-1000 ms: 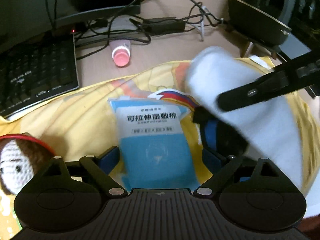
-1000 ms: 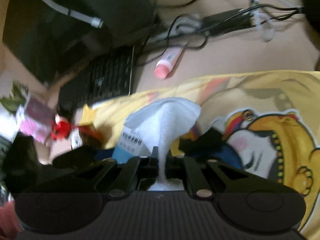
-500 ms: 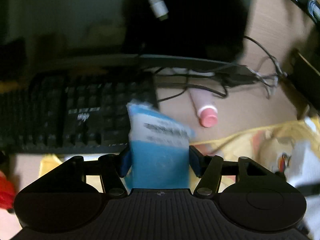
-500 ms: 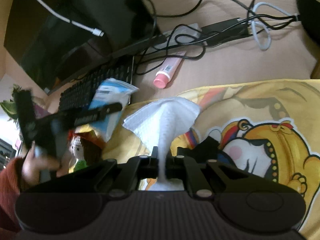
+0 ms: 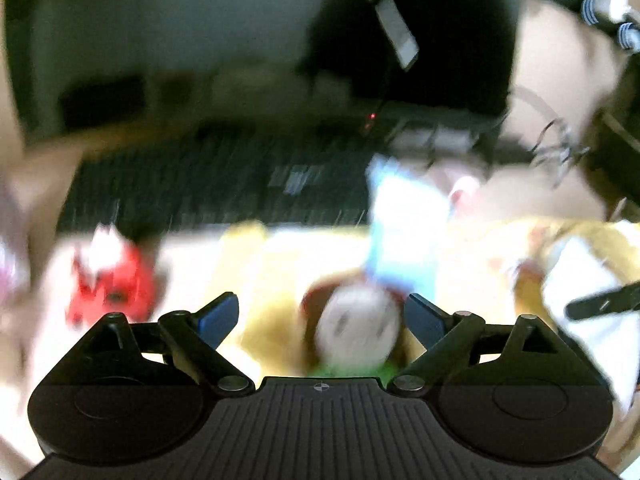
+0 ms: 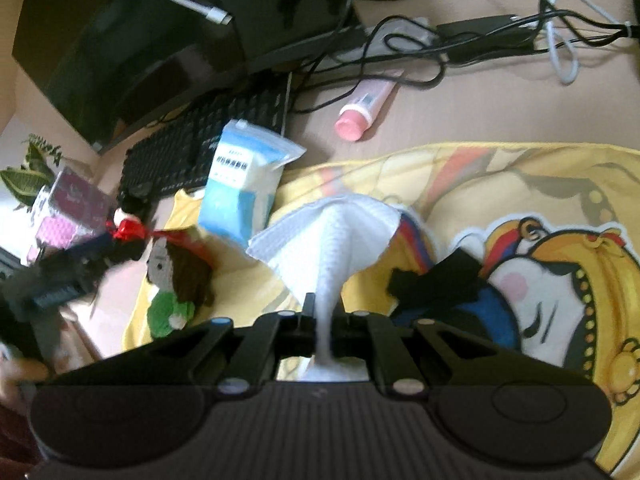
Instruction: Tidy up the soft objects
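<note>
— Where's the blue packet (image 6: 244, 184)?

— It lies free, half on the black keyboard's (image 6: 208, 148) near edge and half on the top left corner of the yellow cloth (image 6: 460, 184). The left gripper (image 5: 320, 316) has just been opening its jaws; they stand wide with nothing pressed between them. Through that blurred view a knitted doll (image 5: 352, 332) sits in the gap below, the packet beyond it.

— And the right gripper (image 6: 322, 312)?

— Its jaws are pinched tight on a white tissue (image 6: 328, 236), which fans out above the fingers over the cloth.

— Any room to move?

— To the left it's crowded: the doll (image 6: 180, 276) at the cloth's left edge, a red bow toy (image 6: 128, 230) and a pink box (image 6: 68, 212) beyond it. Above the cloth's top edge the bare desk (image 6: 480, 116) holds only a pink tube (image 6: 362, 110) and cables (image 6: 460, 40). The cloth's right part, with the cartoon print, lies open.
</note>
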`<state>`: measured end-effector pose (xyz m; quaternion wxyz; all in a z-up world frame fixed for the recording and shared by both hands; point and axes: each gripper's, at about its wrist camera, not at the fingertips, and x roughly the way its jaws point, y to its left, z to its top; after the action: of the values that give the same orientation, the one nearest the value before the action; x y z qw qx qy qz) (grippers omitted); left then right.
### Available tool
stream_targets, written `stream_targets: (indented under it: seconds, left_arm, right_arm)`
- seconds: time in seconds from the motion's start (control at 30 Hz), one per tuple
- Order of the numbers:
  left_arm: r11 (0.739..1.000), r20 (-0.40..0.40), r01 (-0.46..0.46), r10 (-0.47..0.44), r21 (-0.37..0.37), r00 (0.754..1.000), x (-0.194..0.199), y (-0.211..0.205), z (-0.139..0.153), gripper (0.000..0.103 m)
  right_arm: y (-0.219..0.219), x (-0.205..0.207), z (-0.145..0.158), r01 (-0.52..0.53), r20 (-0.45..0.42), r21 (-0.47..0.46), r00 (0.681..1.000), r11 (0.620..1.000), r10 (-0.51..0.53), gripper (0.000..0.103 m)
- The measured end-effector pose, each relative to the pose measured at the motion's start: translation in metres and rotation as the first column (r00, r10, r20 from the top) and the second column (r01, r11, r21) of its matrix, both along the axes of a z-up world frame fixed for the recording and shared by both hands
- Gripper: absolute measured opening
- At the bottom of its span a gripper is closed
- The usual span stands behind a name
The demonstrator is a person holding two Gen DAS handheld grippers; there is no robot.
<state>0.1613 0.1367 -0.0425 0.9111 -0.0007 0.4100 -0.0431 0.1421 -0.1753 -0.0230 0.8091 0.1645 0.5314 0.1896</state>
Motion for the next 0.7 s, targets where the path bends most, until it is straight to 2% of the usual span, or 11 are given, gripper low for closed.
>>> stream_targets:
  seconds: [0.07, 0.13, 0.2, 0.23, 0.37, 0.5, 0.6, 0.7]
  left_arm:
    - [0.999, -0.062, -0.03, 0.027, -0.042, 0.998, 0.003, 0.005, -0.02, 0.093]
    - [0.999, -0.074, -0.006, 0.002, -0.051, 0.997, 0.014, -0.003, -0.032, 0.093]
    - [0.998, -0.072, 0.039, -0.043, -0.057, 0.996, 0.023, -0.012, -0.04, 0.075]
    - [0.996, -0.074, 0.061, -0.066, -0.069, 0.995, 0.026, -0.016, -0.042, 0.059]
    - [0.986, -0.051, 0.134, -0.139, -0.102, 0.989, 0.026, -0.018, -0.034, 0.058]
    - [0.949, -0.005, 0.258, -0.263, -0.181, 0.965, 0.024, -0.041, -0.024, 0.059]
    - [0.931, -0.049, 0.309, -0.323, -0.193, 0.945, 0.042, -0.068, -0.043, 0.059]
    - [0.933, -0.109, 0.311, -0.333, -0.18, 0.937, 0.052, -0.085, -0.065, 0.058]
  right_arm:
    - [0.008, -0.002, 0.001, -0.021, 0.001, -0.006, 1.0, 1.0, 0.021, 0.006]
    - [0.015, -0.003, 0.004, -0.045, 0.012, -0.025, 0.999, 0.999, 0.045, 0.006]
    - [0.022, -0.004, 0.009, -0.066, 0.032, -0.056, 0.997, 0.996, 0.068, 0.007]
    - [0.024, -0.005, 0.012, -0.076, 0.045, -0.072, 0.996, 0.995, 0.079, 0.006]
    - [0.025, -0.009, 0.024, -0.088, 0.091, -0.101, 0.991, 0.991, 0.097, 0.006]
    - [0.017, -0.01, 0.028, -0.052, 0.093, -0.09, 0.994, 0.995, 0.06, 0.007]
    - [0.017, -0.007, 0.031, -0.032, 0.085, -0.054, 0.996, 0.998, 0.037, 0.007]
    - [0.029, -0.007, 0.038, -0.069, 0.121, -0.074, 0.99, 0.995, 0.078, 0.007]
